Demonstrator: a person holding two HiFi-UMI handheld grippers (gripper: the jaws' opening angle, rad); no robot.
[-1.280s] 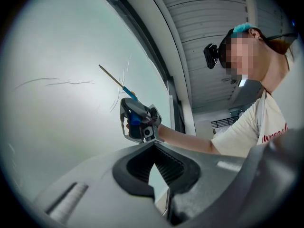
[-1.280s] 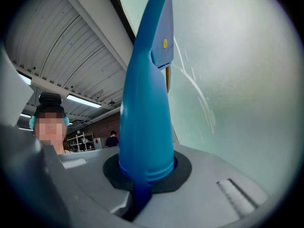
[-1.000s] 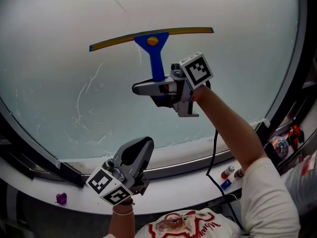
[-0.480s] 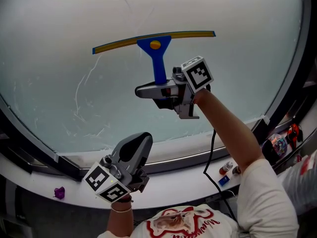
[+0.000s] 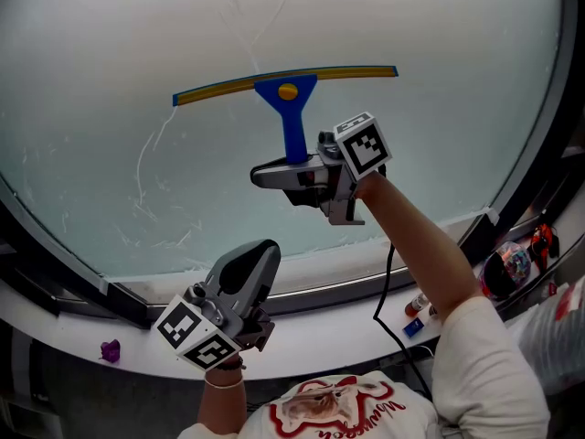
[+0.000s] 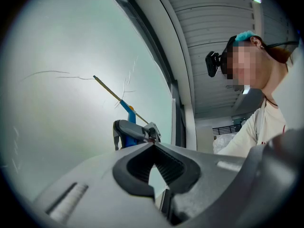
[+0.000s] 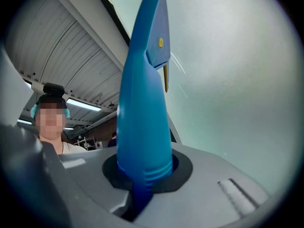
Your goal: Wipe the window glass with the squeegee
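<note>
A squeegee (image 5: 292, 126) with a blue handle and a yellow-edged blade lies with its blade flat against the frosted window glass (image 5: 430, 35), the handle pointing down. My right gripper (image 5: 274, 174) is shut on the lower end of the handle (image 7: 142, 108). Its jaws have just been opening a little, with the handle still held between them. My left gripper (image 5: 256, 259) hangs lower, in front of the sill, away from the glass, shut and with nothing in it. From the left gripper view (image 6: 153, 167) I see the squeegee (image 6: 125, 109) and the right gripper (image 6: 130, 131) beyond.
Thin streaks (image 5: 148, 167) mark the glass left of the squeegee. A dark frame and a white sill (image 5: 347, 327) run below the window. On the sill lie a small purple thing (image 5: 111, 349) and small bottles (image 5: 419, 302). A black cable (image 5: 388, 282) hangs from the right arm.
The right gripper and the squeegee have slid a short way down the glass. The left gripper has stayed where it was.
</note>
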